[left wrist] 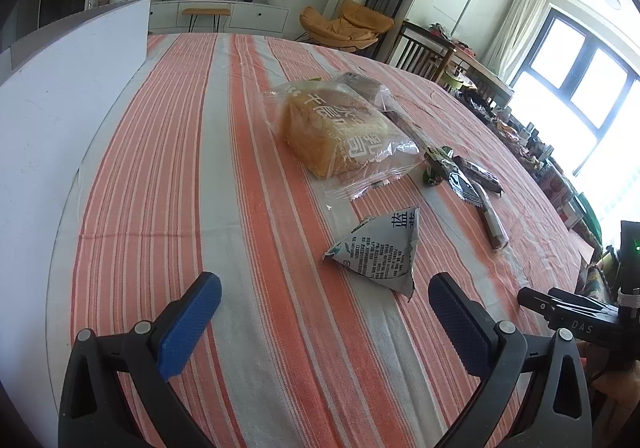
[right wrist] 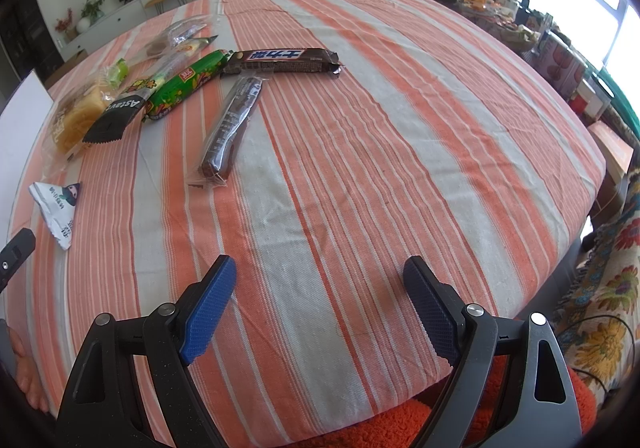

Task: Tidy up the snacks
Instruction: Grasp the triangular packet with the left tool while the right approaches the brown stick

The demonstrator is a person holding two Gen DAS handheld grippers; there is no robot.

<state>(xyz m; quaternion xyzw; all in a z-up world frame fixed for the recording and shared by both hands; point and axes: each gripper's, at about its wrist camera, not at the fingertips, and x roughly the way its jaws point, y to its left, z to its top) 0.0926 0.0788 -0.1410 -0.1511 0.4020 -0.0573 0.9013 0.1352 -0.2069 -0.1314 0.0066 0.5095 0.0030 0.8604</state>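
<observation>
Snacks lie on the orange-striped tablecloth (right wrist: 360,152). A bagged bread loaf (left wrist: 340,128) sits mid-table, a grey triangular pouch (left wrist: 380,248) nearer me. In the right wrist view I see a brown chocolate bar (right wrist: 230,124), a Snickers-style bar (right wrist: 280,62), a green sausage pack (right wrist: 184,86), a black Astavita packet (right wrist: 114,118), the bread (right wrist: 76,118) and the pouch (right wrist: 58,208). My left gripper (left wrist: 324,300) is open and empty, just short of the pouch. My right gripper (right wrist: 318,296) is open and empty, above bare cloth near the table's front edge.
A white box (left wrist: 68,96) stands at the table's left edge. The right gripper's body (left wrist: 580,312) shows at the left view's right side. Cluttered shelves and a window lie beyond the table's right edge. A patterned cushion (right wrist: 600,308) is at lower right.
</observation>
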